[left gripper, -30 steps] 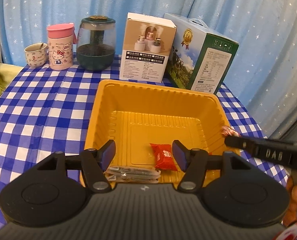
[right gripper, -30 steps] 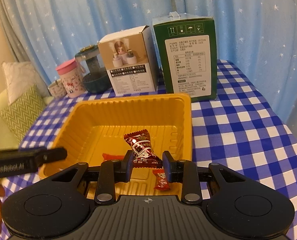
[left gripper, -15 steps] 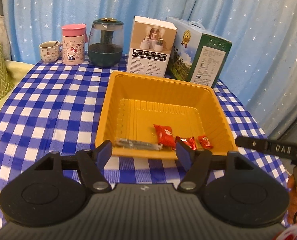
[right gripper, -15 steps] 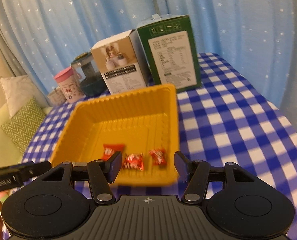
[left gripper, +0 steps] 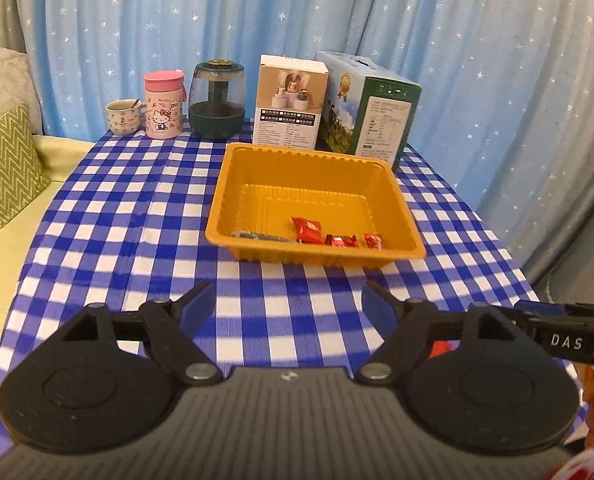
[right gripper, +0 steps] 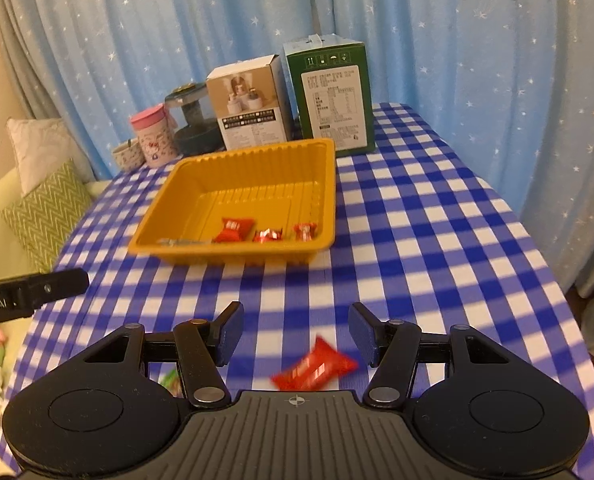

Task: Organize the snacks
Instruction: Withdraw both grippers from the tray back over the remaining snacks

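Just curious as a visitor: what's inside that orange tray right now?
The orange tray holds three red wrapped snacks and a dark flat packet along its near wall, which hides part of the floor there.

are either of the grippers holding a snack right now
No. The left gripper and right gripper both have open, empty jaws; a red snack packet lies on the tablecloth below the right one.

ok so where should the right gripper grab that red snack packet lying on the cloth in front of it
Grip the red packet across its puffy middle, coming straight down with the right gripper. It lies flat and slanted on the tablecloth, so turn the open jaws to span its narrow width.
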{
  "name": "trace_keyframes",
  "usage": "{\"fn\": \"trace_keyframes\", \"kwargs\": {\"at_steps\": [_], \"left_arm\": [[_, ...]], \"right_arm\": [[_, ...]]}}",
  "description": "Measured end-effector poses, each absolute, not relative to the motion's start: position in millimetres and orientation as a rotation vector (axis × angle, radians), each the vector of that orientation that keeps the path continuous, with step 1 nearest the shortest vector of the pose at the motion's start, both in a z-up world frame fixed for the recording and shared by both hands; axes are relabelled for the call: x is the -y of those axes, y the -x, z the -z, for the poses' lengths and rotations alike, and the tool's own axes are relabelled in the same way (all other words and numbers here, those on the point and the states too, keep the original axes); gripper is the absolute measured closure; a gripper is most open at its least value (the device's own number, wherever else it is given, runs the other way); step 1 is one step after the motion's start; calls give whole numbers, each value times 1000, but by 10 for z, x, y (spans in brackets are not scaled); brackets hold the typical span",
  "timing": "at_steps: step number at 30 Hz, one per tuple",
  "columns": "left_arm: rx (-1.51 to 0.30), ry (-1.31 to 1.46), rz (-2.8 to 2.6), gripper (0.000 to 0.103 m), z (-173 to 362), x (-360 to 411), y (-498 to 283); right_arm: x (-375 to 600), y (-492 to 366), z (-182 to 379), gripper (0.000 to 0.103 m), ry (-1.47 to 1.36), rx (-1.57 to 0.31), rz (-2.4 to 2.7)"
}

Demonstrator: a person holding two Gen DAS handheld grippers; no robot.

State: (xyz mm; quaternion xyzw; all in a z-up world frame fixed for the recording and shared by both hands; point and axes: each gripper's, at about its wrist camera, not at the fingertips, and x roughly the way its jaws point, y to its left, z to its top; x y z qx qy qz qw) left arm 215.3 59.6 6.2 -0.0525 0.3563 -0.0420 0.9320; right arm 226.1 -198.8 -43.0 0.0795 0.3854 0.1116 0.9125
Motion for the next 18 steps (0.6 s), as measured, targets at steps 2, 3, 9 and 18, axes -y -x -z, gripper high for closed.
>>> {"fn": "trace_keyframes", "kwargs": {"at_steps": [2, 3, 9, 18], "left_arm": [[-726, 108, 86, 21, -111, -574, -1993], [-727, 106, 85, 19, -130, -560, -1926], [-732, 93, 81, 12, -198, -497, -1522], [-777, 88, 74, 9, -77, -437, -1129]], "right_arm": [[1988, -2092, 393, 43, -155, -799, -229], [1989, -2009, 376, 42, -150, -797, -229], [2013, -1604, 288, 31, -145, -794, -215], [2090, -1241, 250, 28, -130, -811, -205]]}}
